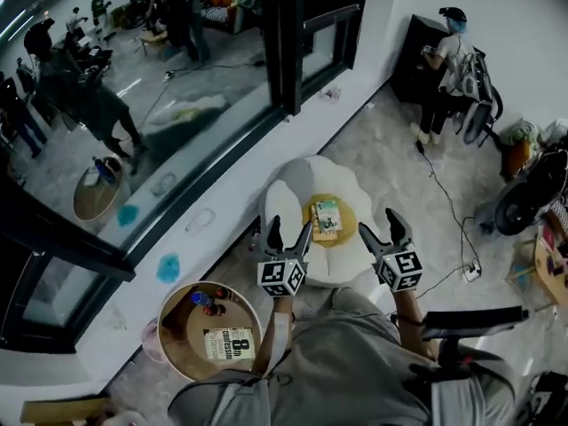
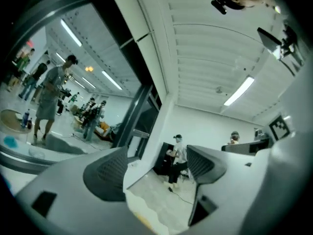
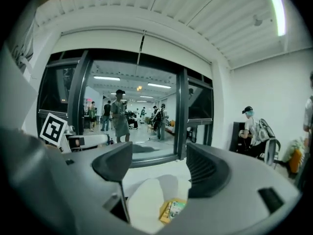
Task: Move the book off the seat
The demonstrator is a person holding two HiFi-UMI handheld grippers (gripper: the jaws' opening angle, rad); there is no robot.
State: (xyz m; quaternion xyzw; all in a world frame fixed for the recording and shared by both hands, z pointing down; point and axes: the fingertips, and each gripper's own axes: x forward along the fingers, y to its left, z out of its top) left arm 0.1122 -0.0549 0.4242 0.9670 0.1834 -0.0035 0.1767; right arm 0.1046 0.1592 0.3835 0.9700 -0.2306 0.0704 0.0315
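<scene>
A small green and yellow book (image 1: 326, 217) lies on a yellow round pad in the middle of a white flower-shaped seat (image 1: 293, 189). My left gripper (image 1: 288, 230) hovers over the seat's near left edge, jaws open and empty. My right gripper (image 1: 380, 224) hovers at the seat's near right edge, also open and empty. In the right gripper view the book (image 3: 172, 210) shows low between the spread jaws of the right gripper (image 3: 160, 165), well ahead of them. In the left gripper view the left gripper (image 2: 156, 168) frames only the seat's white edge (image 2: 144, 202).
A round wooden side table (image 1: 174, 307) stands at my near left, with another book (image 1: 229, 343) and small items on it. A tall window wall (image 1: 177, 105) runs along the left. A person (image 1: 448, 60) stands at the far right. A cable and power strip (image 1: 470, 272) lie on the floor.
</scene>
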